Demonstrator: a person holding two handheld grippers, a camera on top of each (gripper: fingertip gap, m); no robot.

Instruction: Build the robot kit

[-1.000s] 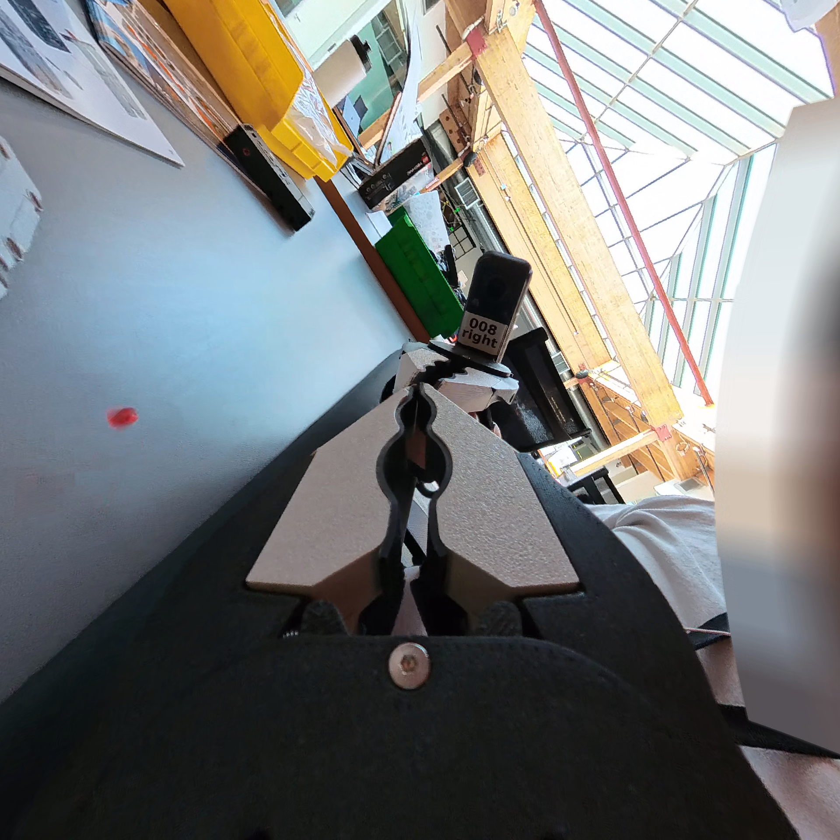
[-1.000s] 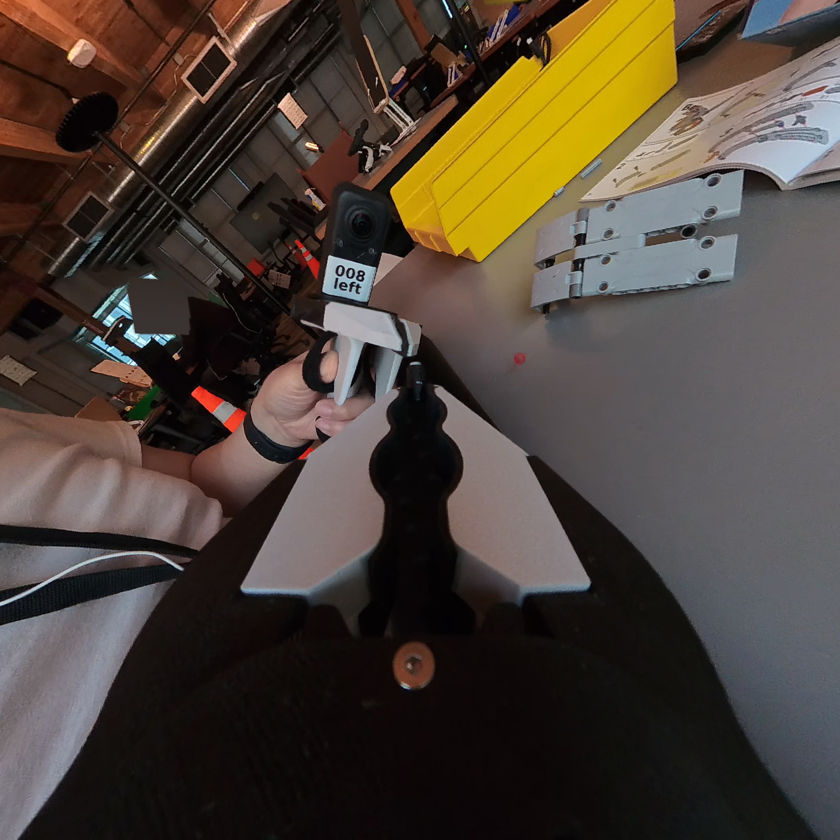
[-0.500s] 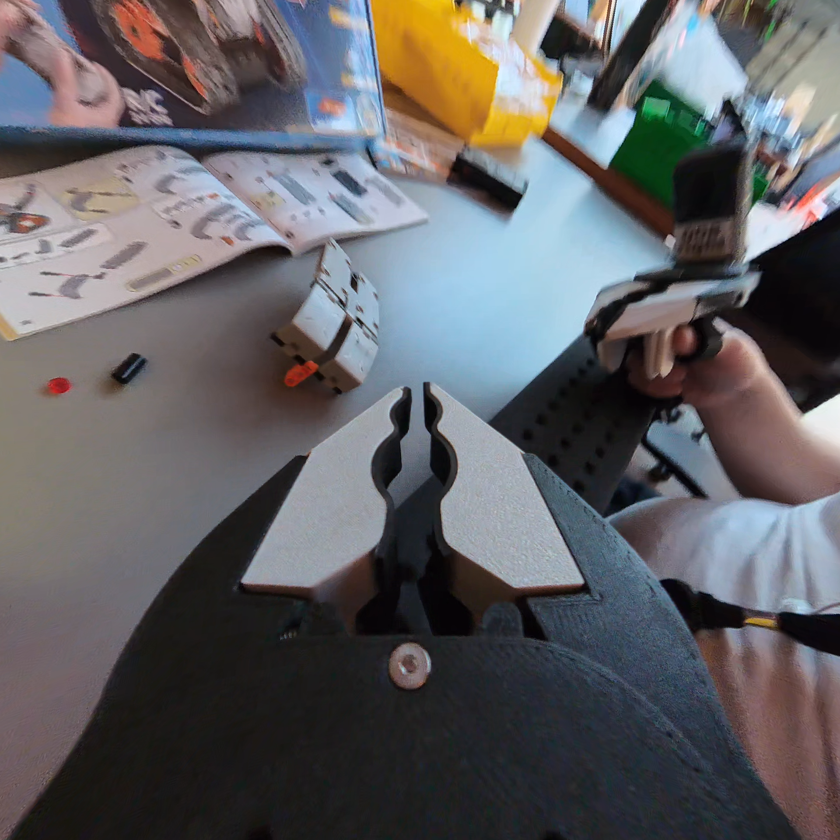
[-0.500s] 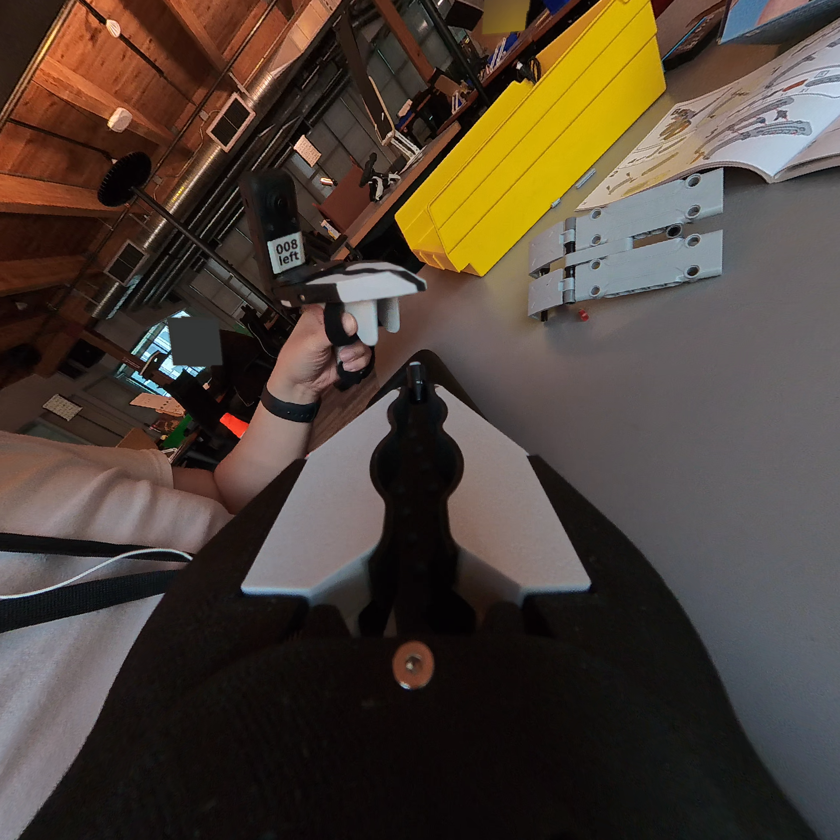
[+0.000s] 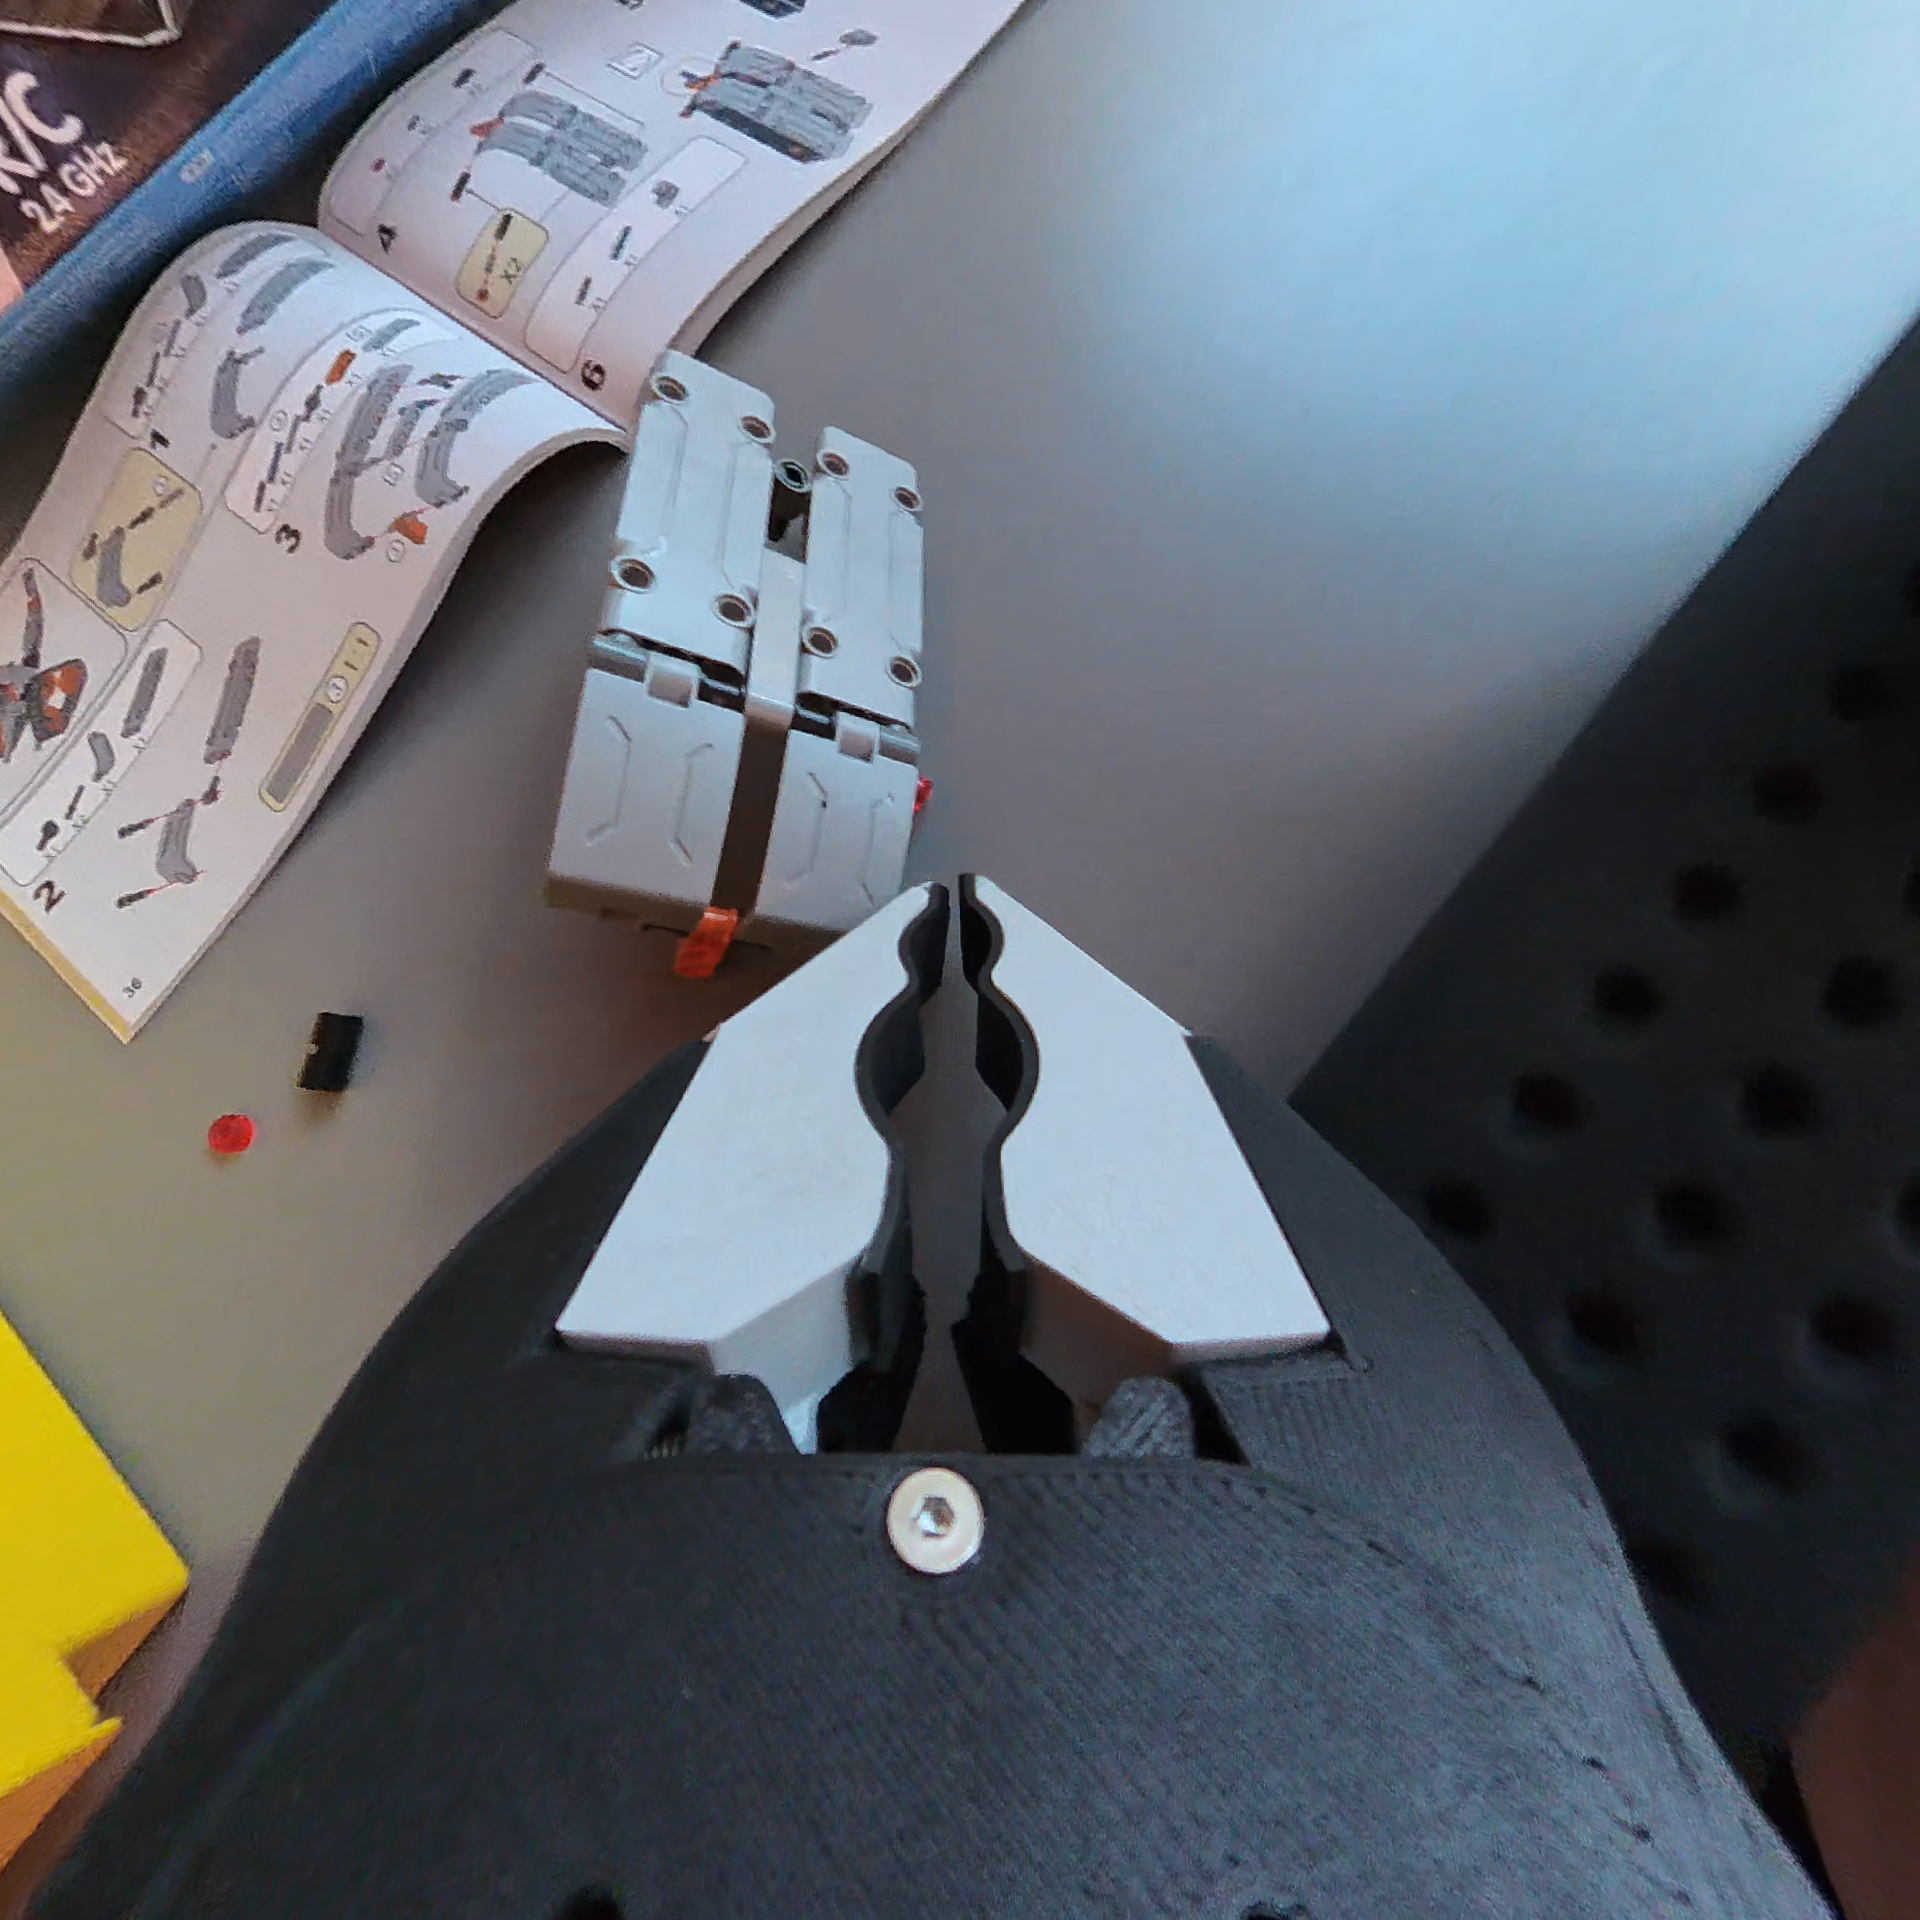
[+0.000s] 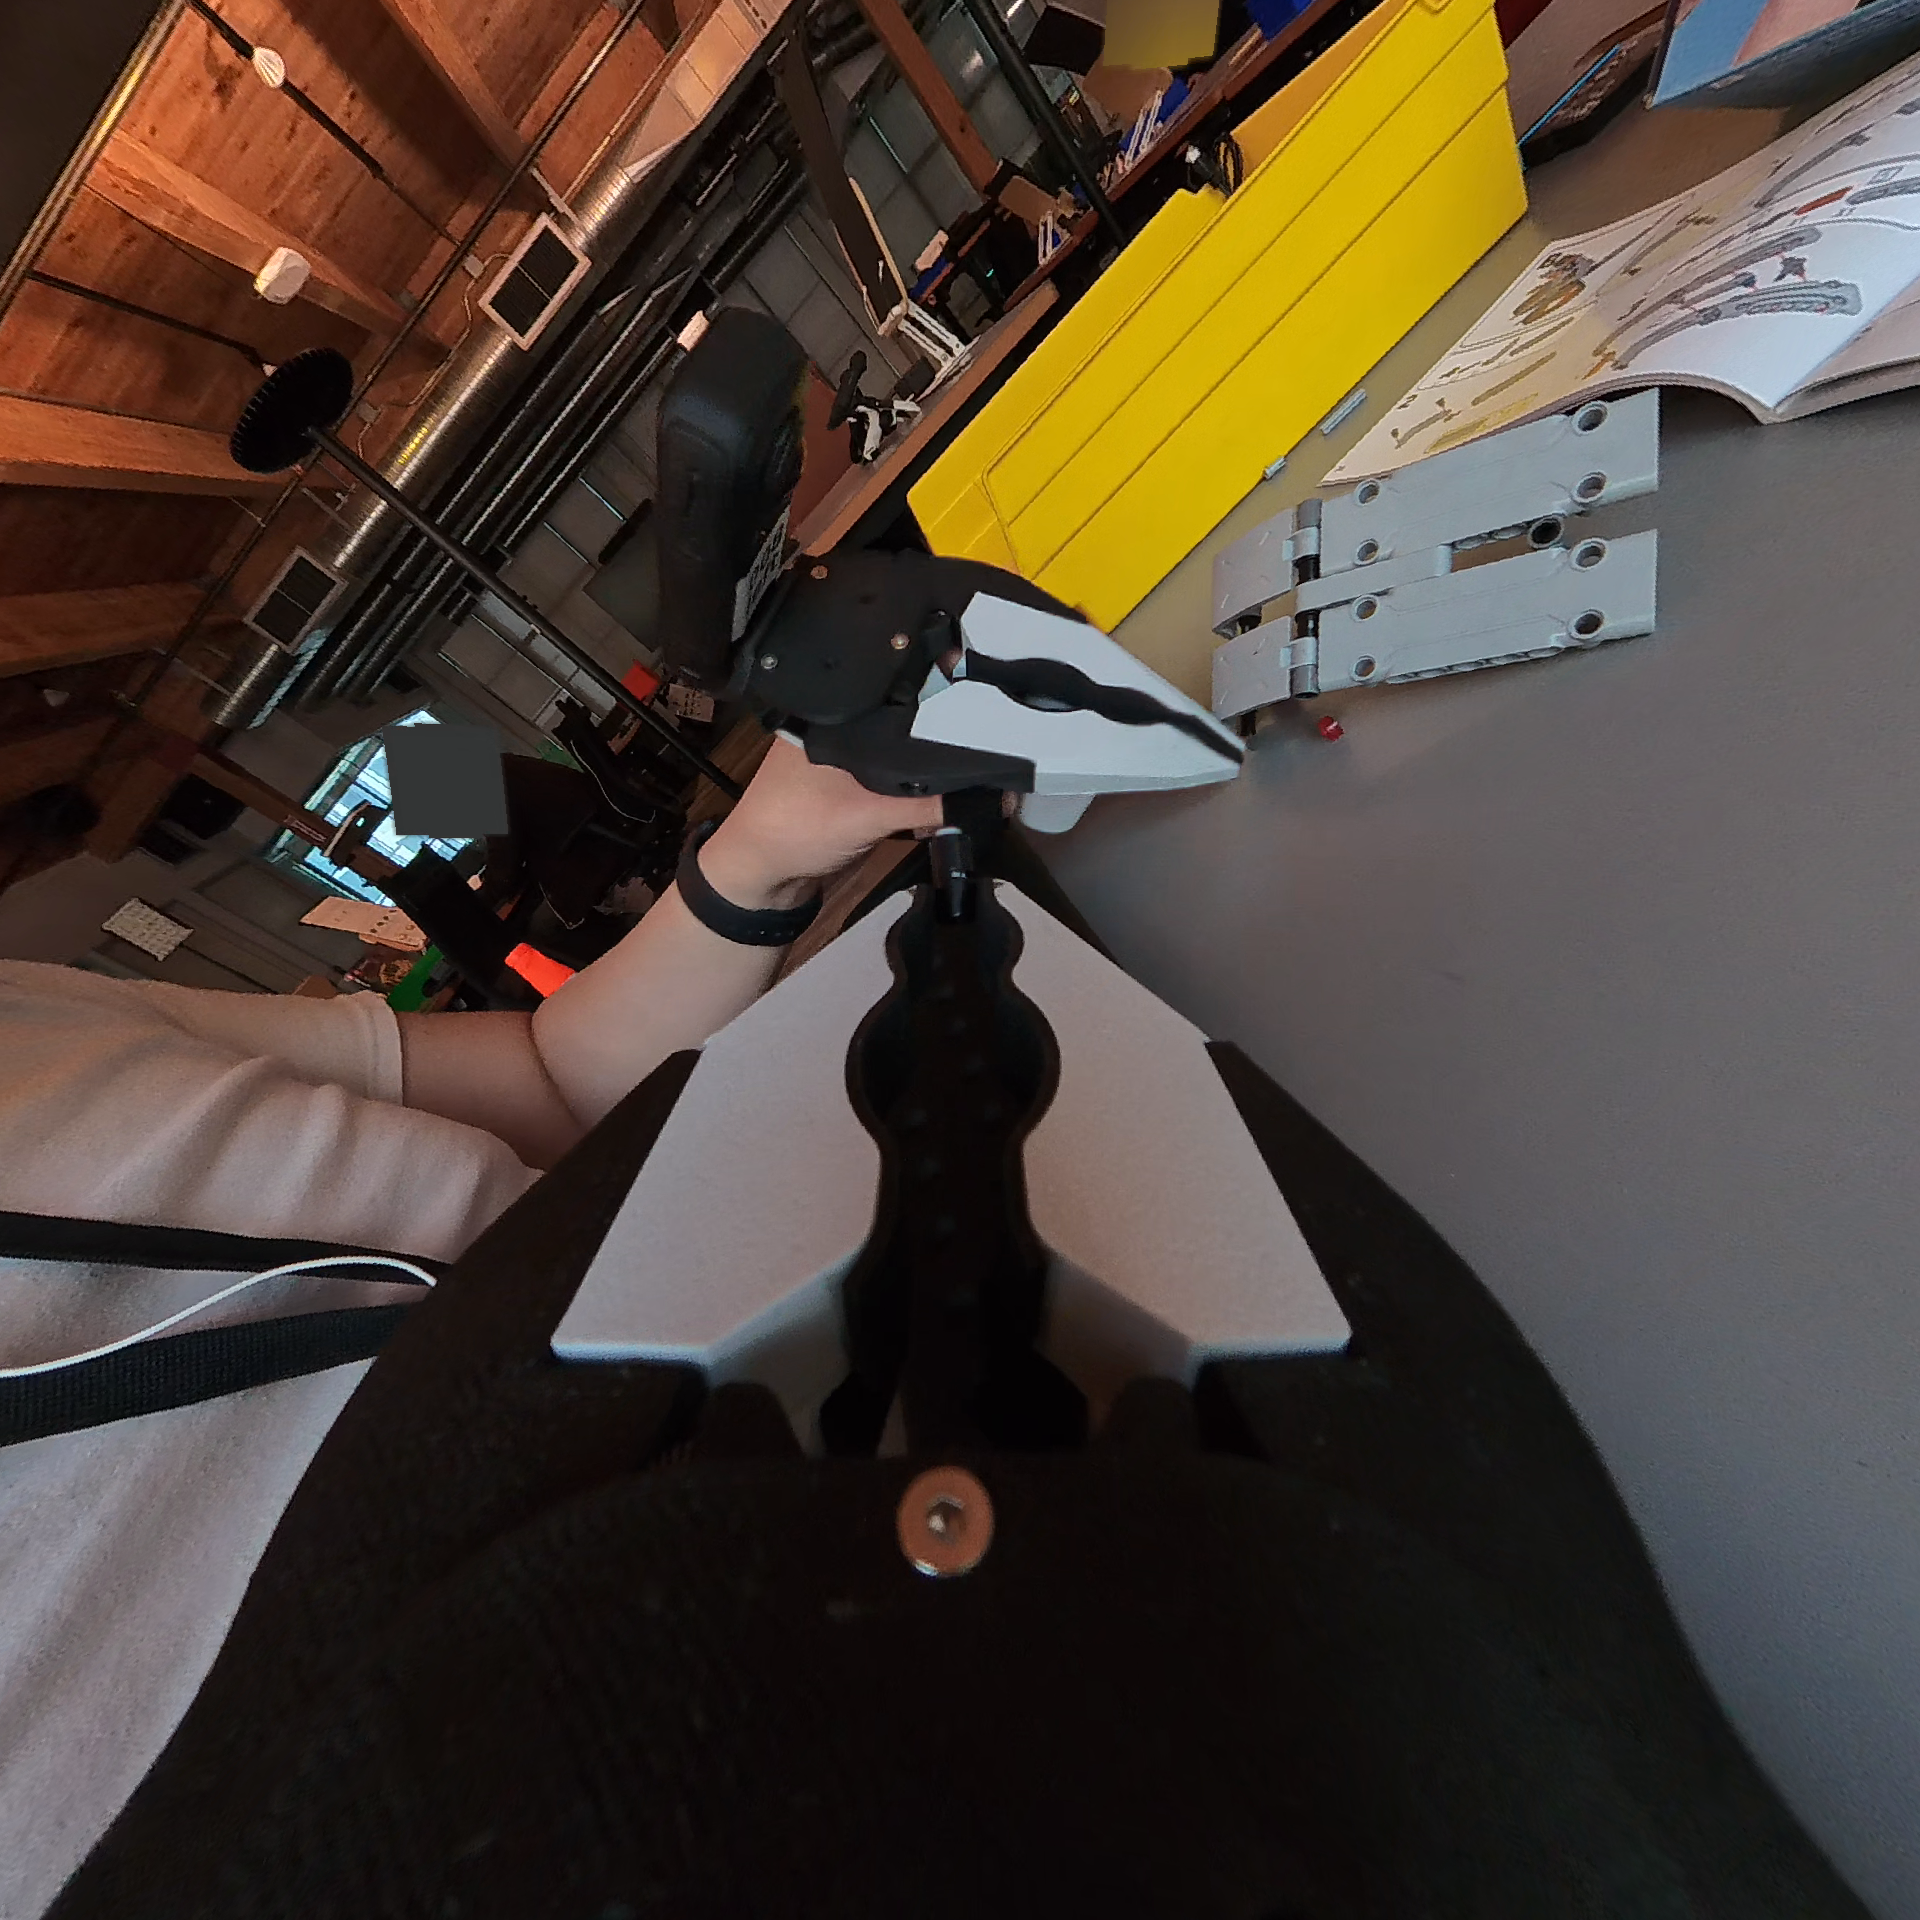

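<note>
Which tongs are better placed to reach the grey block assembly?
Left, probably: the left tongs, closed and empty, hover beside the grey block assembly; the right tongs sit farther back, clamped on a black pin.

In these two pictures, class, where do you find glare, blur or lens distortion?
Left wrist view: bluish glare washes the grey table; the yellow bin at the edge is soft, while the grey brick assembly is sharp. Right wrist view: wide-angle bending curves the yellow bin and ceiling beams; the right gripper is dim, its fingers underexposed.
</note>
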